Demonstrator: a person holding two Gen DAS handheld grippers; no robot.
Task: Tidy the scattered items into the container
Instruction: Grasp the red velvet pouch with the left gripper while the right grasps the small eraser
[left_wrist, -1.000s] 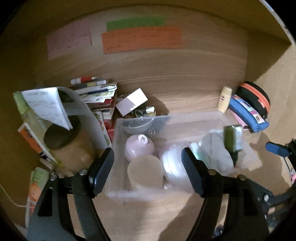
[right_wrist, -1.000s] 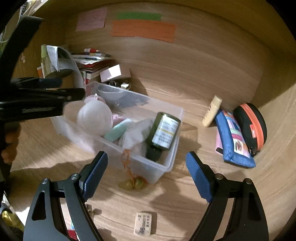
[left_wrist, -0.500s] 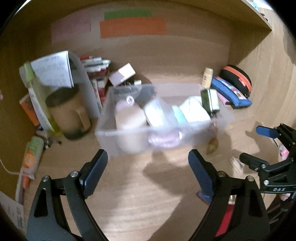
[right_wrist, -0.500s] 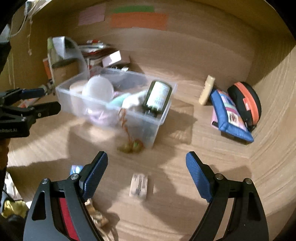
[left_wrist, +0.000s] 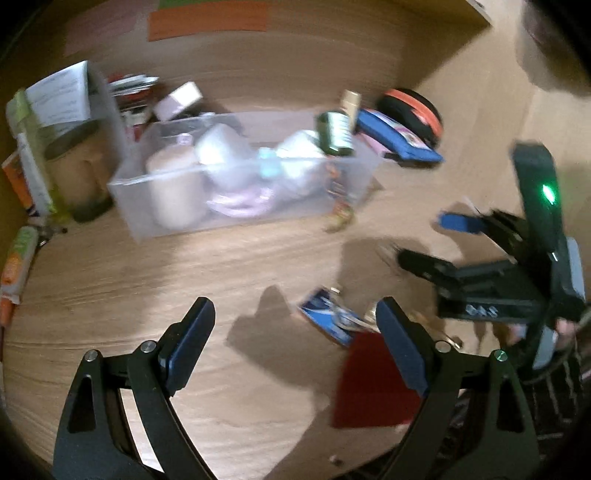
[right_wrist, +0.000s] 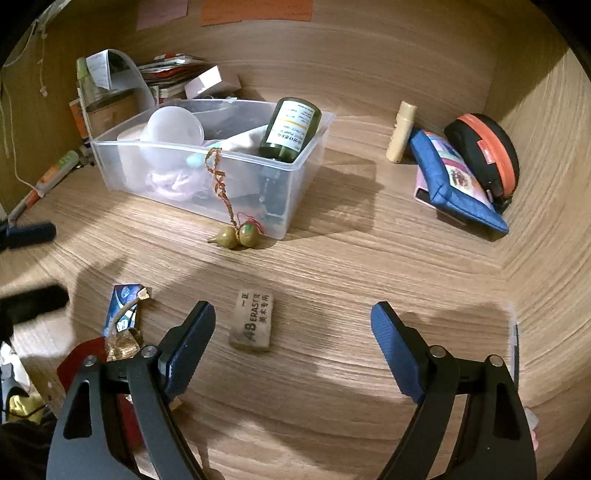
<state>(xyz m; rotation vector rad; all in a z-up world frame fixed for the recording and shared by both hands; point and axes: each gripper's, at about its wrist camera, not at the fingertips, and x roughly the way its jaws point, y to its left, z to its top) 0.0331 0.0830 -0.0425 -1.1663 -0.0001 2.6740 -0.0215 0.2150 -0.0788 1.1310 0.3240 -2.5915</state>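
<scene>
Wood-grain bench (right_wrist: 369, 258) seen from two hand-held grippers, both angled downward. The right gripper (right_wrist: 293, 332) has its blue ribbed fingers (right_wrist: 192, 339) spread wide and grasping nothing; a small tan eraser (right_wrist: 253, 319), a worn rectangular block with dark printed lettering, lies flat on the bench between them, nearer the left finger and touching neither. The left gripper (left_wrist: 295, 339) is likewise released, with only bare bench between its fingers; a blue printed packet (left_wrist: 327, 319) lies just beside its right finger, next to a flat red sheet (left_wrist: 373, 384).

Farther back stands the container (right_wrist: 303, 173), a clear plastic rectangular box holding a dark green glass bottle (right_wrist: 291, 129) tilted against its right wall, a frosted round lid, pale jars and soft cloth. A braided orange cord with two small olive gourd charms (right_wrist: 236, 234) hangs over its front wall, the gourds resting on the bench. At the right rear lie a cream tube (right_wrist: 400, 131), a blue fabric pouch (right_wrist: 454, 181) and a black-and-orange zip case (right_wrist: 487, 155).
</scene>
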